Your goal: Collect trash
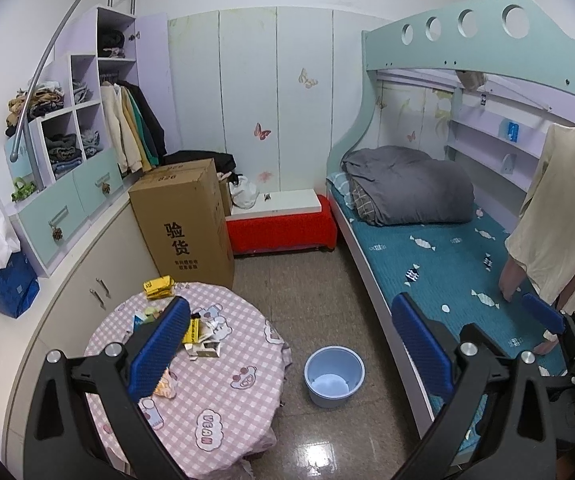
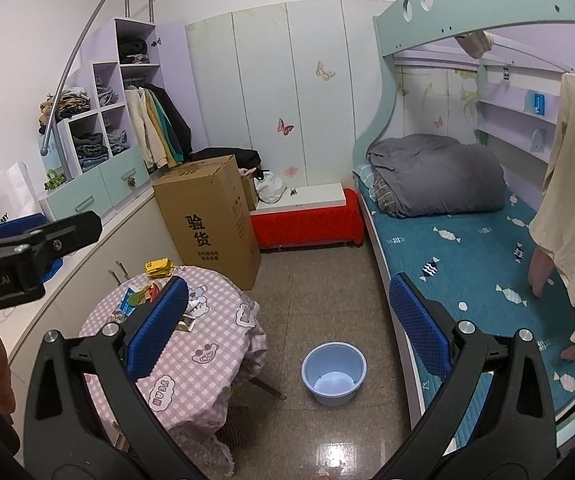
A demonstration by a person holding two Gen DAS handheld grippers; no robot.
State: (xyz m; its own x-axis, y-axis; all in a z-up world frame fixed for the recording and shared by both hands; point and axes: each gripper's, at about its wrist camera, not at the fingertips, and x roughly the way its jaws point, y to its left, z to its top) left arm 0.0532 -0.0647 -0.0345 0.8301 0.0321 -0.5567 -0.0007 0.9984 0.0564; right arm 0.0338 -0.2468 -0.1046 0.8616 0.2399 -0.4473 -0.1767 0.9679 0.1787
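Up close, our left gripper point(image 1: 287, 344) hangs wide open, holding nothing, and our right gripper point(image 2: 287, 324) gapes just as wide and empty. Between them on the floor stands the blue bucket point(image 1: 334, 375). Left of it, the round desk point(image 1: 223, 408) carries the scattered trash point(image 1: 199, 334), a yellow packet point(image 1: 158, 286) at its far edge. Beyond, a cardboard box point(image 1: 185, 220), and the bed point(image 1: 447, 264) on the right
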